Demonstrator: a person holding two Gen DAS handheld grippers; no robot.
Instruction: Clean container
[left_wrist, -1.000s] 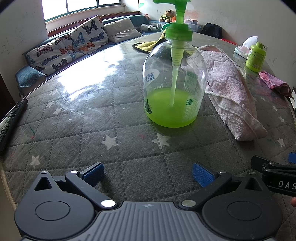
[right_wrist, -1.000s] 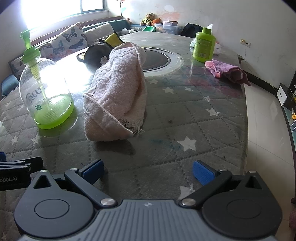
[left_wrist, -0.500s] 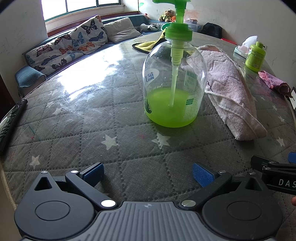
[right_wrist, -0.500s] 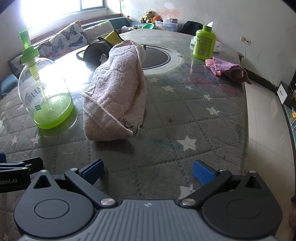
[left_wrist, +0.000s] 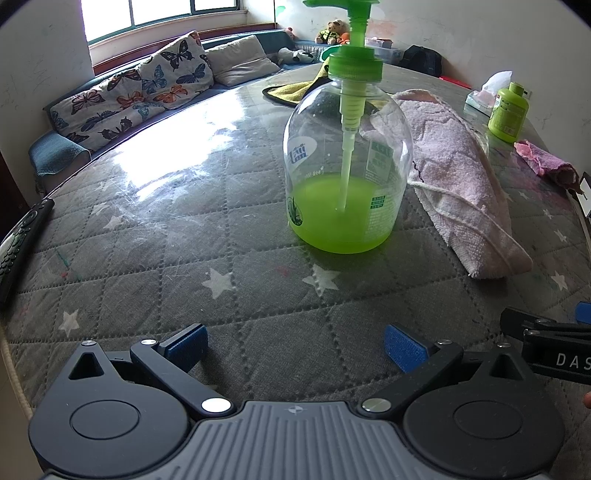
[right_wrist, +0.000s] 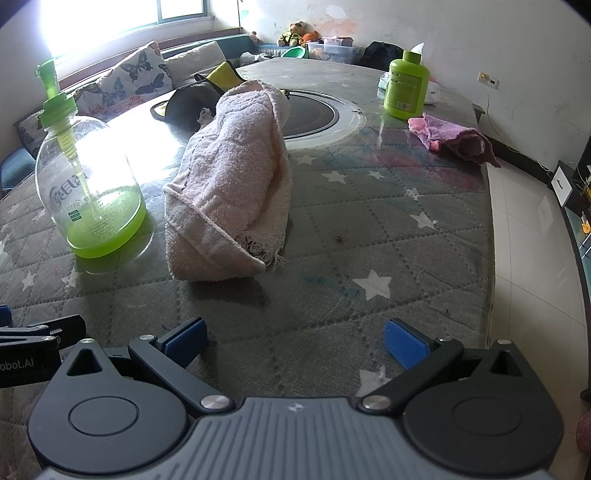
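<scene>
Clear plastic, the pump bottle (left_wrist: 347, 166) stands upright on the quilted table (left_wrist: 147, 240), straight ahead of the left gripper (left_wrist: 293, 341). The towel (right_wrist: 232, 184) lies beside it, facing the right gripper (right_wrist: 293, 341). Both 2 claws gape empty, likely poised to hold and wipe.

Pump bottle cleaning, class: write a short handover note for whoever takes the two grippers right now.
Left gripper: open, empty, low over the table, aimed at the pump bottle.
Right gripper: open, empty, aimed at the pink towel.
Pump bottle stands upright on the quilted table, about a third full of green liquid; the towel lies bunched just to its right.
Done: nothing visible; neither item is held.
Left: probably grip the bottle, pick up the towel, and wipe the bottle.
</scene>
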